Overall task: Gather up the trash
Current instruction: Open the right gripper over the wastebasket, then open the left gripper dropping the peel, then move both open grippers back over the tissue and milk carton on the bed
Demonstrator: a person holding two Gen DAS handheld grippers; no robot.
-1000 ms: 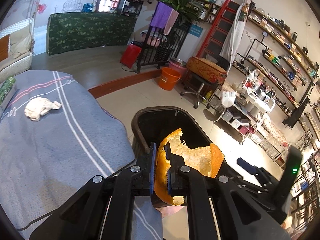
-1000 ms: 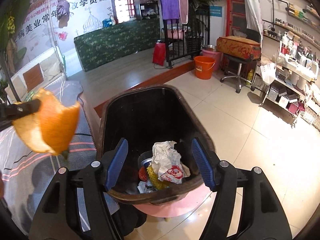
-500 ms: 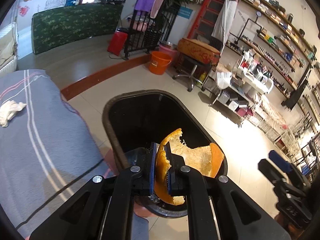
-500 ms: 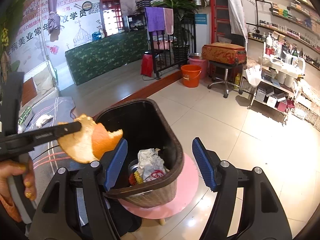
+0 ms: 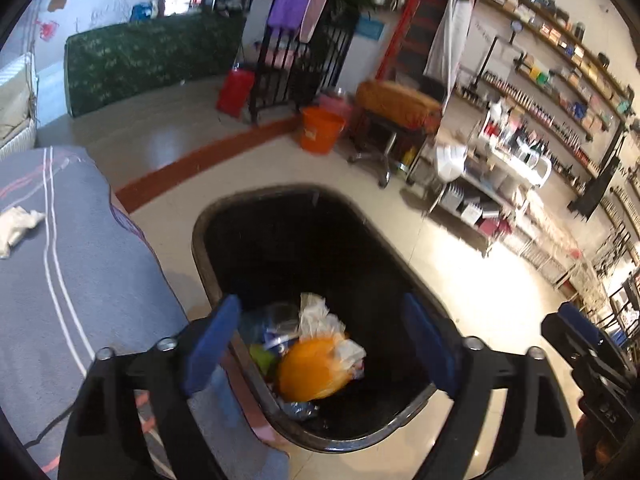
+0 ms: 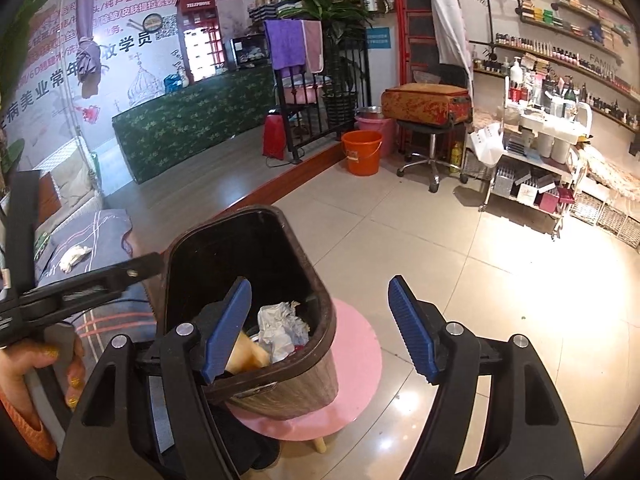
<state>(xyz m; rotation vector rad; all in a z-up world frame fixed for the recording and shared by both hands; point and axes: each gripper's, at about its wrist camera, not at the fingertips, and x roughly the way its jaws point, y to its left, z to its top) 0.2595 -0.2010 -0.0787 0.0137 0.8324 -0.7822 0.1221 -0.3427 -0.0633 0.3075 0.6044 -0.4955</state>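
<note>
floor: pale glossy tiles [image 6: 500, 264], bright glare at lower right
platform: raised wooden step [image 6: 224, 168], red-brown edge, upper left
counter: green patterned cloth [image 6: 192, 120] at the back wall
wall: poster with a red telephone box [image 6: 199, 32], upper left
shelves: curved rows of bottles [image 6: 560, 52], upper right
buckets: orange bucket [image 6: 361, 152] beside a pink one
stool: swivel stool [image 6: 424, 148] bearing a worn case

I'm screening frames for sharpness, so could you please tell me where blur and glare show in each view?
Left wrist view: motion-smeared throughout, the orange peel in the trash bin soft-edged, floor glare at right. Right wrist view: sharp, tile glare at right, fisheye bending the shelves.
</note>
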